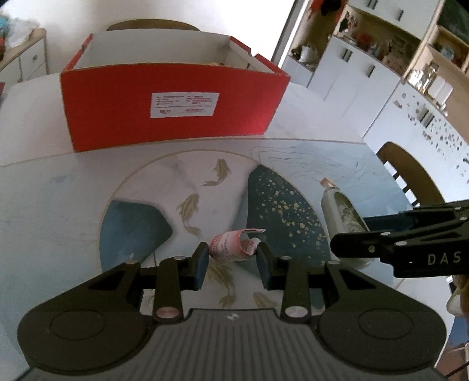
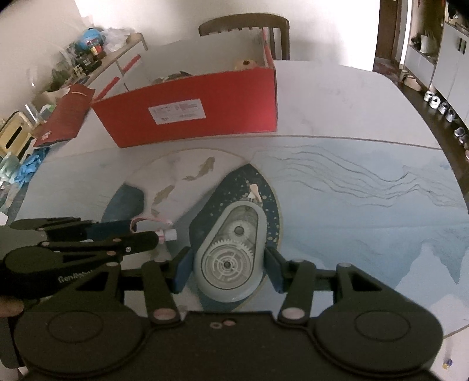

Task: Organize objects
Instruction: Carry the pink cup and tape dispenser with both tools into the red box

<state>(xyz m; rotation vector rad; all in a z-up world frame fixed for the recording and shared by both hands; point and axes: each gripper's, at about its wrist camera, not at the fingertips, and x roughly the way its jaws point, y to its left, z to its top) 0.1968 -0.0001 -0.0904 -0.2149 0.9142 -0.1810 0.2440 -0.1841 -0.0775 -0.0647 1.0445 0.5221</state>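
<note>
Both sets of jaws are clamped on something: the left gripper [image 1: 233,258] pinches a curled pink-and-white paper slip [image 1: 231,244] between its dark blue pads, and the right gripper [image 2: 228,268] squeezes a pale grey-green correction tape dispenser [image 2: 228,255] across its broad, rounded body. From where I stand, each thing looks to hang above the table [image 2: 337,96] rather than rest on it, though that is hard to be sure of. My guess is that the step in hand is the carry: two loose items picked up and headed for the red cardboard box [image 1: 173,111], which sits open-topped on the far half of the table with a chair [image 2: 243,25] behind it. Something tan already shows over its rim in the right wrist view. What comes next, I would say, is to bring each gripper up and over the near wall of the box, which stands fairly tall, and only then let go. The slip is thin, printed and springy, curled into a loose roll, so it could slide from the pads or catch on the cardboard edge. The dispenser is hard, smooth plastic, teardrop-shaped, with a clear face showing two toothed wheels and a small nib at its narrow end; its slick curved sides may twist in the grip. The tabletop is glossy, painted with golden fish [image 1: 217,173] and dark blue shapes.
</note>
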